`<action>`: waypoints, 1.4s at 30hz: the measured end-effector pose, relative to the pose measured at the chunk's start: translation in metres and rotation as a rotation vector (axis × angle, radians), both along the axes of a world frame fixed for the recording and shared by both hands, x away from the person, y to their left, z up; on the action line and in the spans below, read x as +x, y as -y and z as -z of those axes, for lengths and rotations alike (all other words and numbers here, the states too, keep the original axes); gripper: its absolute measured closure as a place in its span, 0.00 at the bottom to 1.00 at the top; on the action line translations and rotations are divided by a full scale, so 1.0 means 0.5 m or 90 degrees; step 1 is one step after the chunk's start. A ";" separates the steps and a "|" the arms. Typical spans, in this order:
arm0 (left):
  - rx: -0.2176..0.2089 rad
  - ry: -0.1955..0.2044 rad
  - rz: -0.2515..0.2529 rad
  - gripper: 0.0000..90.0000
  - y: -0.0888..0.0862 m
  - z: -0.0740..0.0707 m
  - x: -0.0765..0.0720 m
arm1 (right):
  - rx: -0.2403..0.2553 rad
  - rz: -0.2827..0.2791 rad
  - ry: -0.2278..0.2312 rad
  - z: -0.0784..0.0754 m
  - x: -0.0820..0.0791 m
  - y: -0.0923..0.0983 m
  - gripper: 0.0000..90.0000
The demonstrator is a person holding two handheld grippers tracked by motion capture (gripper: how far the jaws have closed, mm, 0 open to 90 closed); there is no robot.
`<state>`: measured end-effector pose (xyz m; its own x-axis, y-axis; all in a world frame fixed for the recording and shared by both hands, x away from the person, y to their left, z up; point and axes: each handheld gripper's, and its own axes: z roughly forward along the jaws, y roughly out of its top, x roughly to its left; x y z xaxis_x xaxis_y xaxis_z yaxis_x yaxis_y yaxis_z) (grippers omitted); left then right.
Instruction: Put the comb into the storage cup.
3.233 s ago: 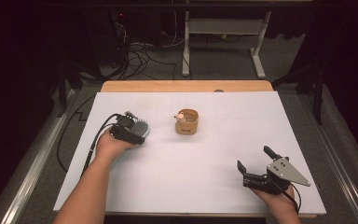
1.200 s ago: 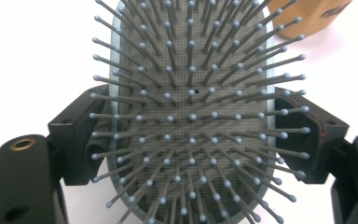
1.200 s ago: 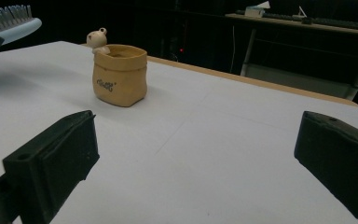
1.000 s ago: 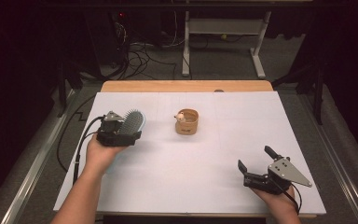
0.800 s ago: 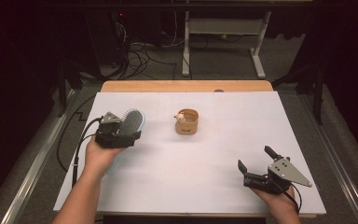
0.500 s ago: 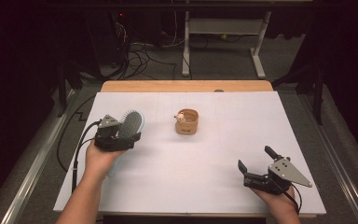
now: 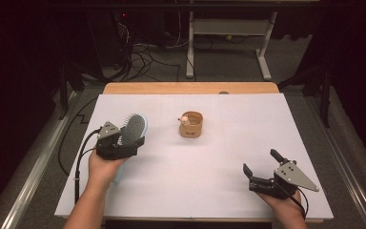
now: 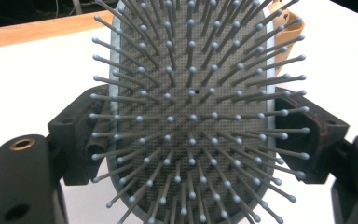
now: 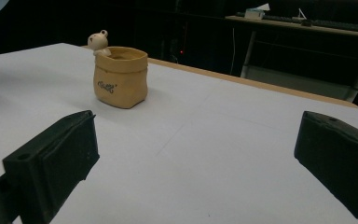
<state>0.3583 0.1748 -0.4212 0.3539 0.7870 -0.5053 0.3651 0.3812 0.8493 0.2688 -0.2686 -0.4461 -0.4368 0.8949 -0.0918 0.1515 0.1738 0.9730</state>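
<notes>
White table (image 7: 209, 162): left gripper (image 7: 124, 143) pinching hairbrush (image 8: 191, 116), bristles close-up; right gripper (image 7: 267, 174) spread.

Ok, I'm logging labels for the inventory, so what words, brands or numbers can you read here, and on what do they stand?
Tan pot: a short dark script word on its front in the right gripper view, too small and blurred to read.
Hairbrush: no lettering visible in the left gripper view.
Nothing else carries readable text.
</notes>
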 end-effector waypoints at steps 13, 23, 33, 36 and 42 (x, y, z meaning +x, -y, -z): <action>-0.010 0.041 0.016 0.23 0.012 -0.003 -0.026 | -0.002 0.000 -0.001 0.001 0.001 -0.001 0.00; -0.034 0.062 0.029 0.23 0.015 0.003 -0.043 | -0.002 0.000 0.001 0.001 -0.001 -0.002 0.00; -0.045 0.102 0.032 0.23 0.025 -0.009 -0.062 | -0.002 -0.001 -0.003 0.003 0.000 -0.003 0.00; -0.048 0.116 0.034 0.23 0.028 -0.014 -0.069 | -0.002 0.000 -0.004 0.003 0.000 -0.003 0.00; -0.058 0.143 0.047 0.23 0.037 -0.023 -0.083 | -0.003 -0.001 -0.004 0.003 0.000 -0.003 0.00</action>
<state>0.3168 0.1564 -0.4097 0.5197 0.7097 -0.4757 0.2012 0.4395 0.8754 0.2686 -0.2668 -0.4476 -0.4387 0.8938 -0.0931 0.1568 0.1781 0.9714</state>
